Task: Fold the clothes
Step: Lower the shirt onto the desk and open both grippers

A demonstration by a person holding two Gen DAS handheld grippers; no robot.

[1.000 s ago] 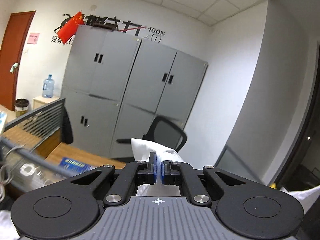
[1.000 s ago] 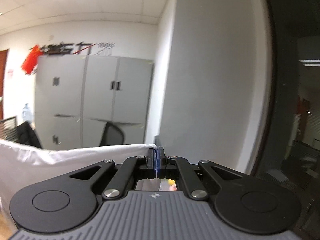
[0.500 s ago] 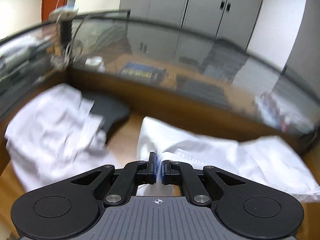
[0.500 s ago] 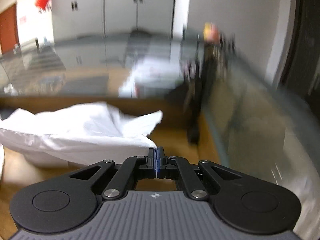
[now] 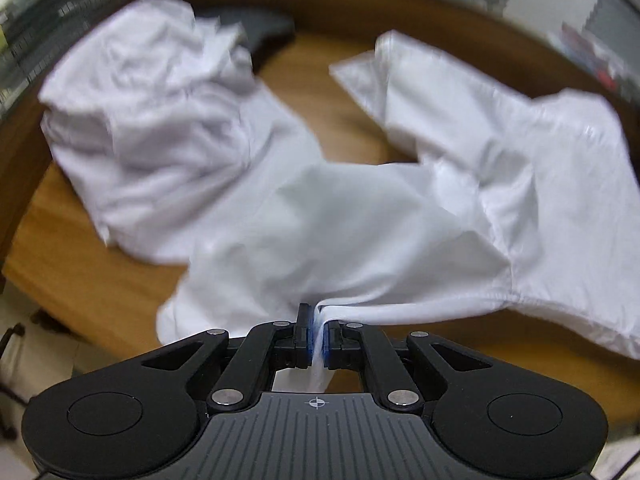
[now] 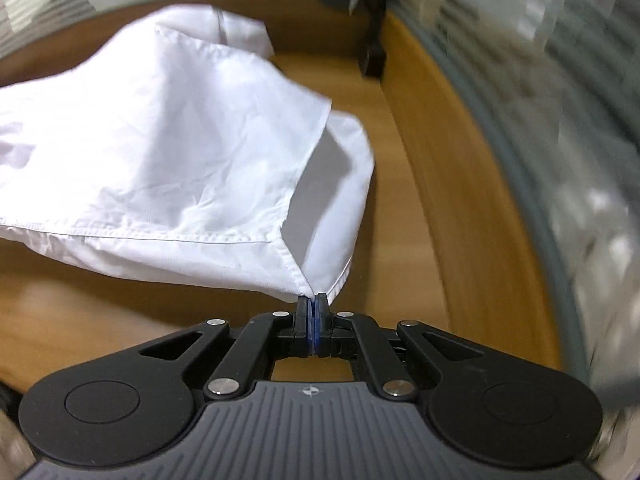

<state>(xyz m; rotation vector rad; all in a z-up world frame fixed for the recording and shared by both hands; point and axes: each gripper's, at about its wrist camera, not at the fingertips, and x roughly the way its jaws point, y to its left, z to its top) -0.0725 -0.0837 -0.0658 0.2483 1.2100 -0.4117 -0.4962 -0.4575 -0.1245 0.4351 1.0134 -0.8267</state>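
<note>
White garment [image 5: 360,216] sprawls across the wooden desk [image 5: 100,292], beside a second crumpled white heap [image 5: 160,120] at the left. Left gripper [image 5: 318,336] is clamped on a bunched fold; right gripper [image 6: 313,320] pinches a hemmed corner.

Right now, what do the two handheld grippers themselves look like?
The left gripper and right gripper look alike: matte black linkage arms with silver pivot pins, blue pads on the fingertips, round black side discs, and a ribbed grey body bearing a small white crosshair mark. No cables or sleeves show.
</note>
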